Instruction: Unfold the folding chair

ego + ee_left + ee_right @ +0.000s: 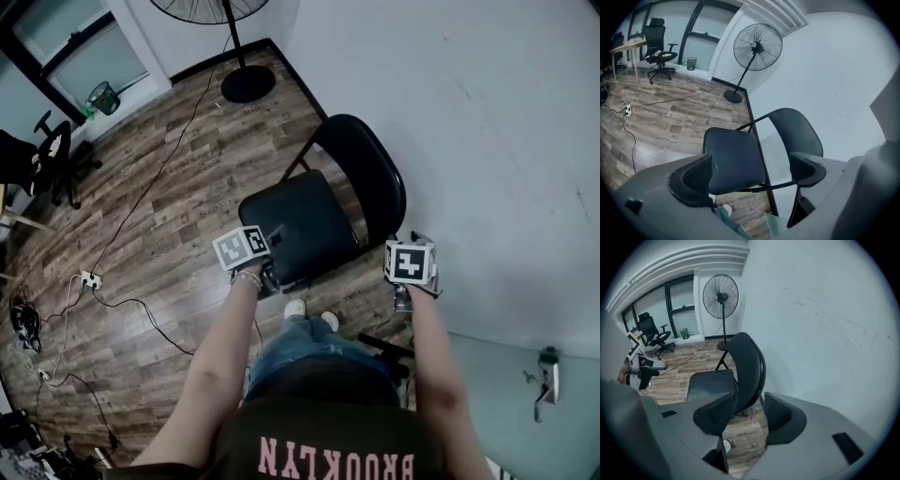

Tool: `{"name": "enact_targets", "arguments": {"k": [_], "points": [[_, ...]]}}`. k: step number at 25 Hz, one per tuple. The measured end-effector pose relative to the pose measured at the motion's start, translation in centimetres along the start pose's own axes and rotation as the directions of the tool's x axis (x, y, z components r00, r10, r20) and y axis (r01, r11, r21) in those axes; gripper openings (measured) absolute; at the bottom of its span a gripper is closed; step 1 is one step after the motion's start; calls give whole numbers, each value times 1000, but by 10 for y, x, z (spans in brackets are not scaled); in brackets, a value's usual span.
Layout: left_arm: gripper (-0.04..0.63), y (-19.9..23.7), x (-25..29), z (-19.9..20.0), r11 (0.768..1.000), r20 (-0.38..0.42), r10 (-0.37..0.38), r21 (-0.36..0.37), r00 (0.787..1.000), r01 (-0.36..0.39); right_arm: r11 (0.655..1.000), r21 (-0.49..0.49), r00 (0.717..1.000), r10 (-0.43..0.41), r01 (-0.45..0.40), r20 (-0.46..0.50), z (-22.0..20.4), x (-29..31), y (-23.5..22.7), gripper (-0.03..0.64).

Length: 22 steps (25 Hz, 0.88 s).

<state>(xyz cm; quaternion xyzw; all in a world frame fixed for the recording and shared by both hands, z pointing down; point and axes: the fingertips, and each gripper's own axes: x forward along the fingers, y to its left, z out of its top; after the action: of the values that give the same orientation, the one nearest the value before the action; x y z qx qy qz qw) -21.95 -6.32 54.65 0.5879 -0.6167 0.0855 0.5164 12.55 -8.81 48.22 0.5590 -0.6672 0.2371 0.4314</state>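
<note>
The black folding chair (298,223) stands with its seat flat and its backrest (373,173) upright, close to the white wall. My left gripper (274,236) hovers over the seat's near edge, its jaws wide apart with nothing between them; in the left gripper view (750,171) the seat (733,159) lies below and beyond the pads. My right gripper (415,241) hangs by the backrest's near right side, apart from it. In the right gripper view (749,414) its pads stand partly apart with only floor between them and the backrest (747,366) beyond.
A standing fan (246,80) is behind the chair by the wall. An office chair (52,155) and a green bin (103,97) stand at the far left. Cables and a power strip (89,279) trail over the wood floor. The person's shoes (296,307) are just before the chair.
</note>
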Motion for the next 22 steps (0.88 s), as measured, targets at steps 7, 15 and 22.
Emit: {"name": "enact_targets", "arguments": {"k": [7,15,22], "points": [[491,-22,-30,16,994,58,-34,104,998,28,999,7,988,52,-54,148,24,-34,0,198],[491,-45,-53,39,970,146,-56,244,988,19,993,-20,952,114,-113,283,49,-70,16,198],[489,-68,-74,63,924,200,-136,378,970,52,992,-8,916,117,-123,383,68,-94,20,177]]}}
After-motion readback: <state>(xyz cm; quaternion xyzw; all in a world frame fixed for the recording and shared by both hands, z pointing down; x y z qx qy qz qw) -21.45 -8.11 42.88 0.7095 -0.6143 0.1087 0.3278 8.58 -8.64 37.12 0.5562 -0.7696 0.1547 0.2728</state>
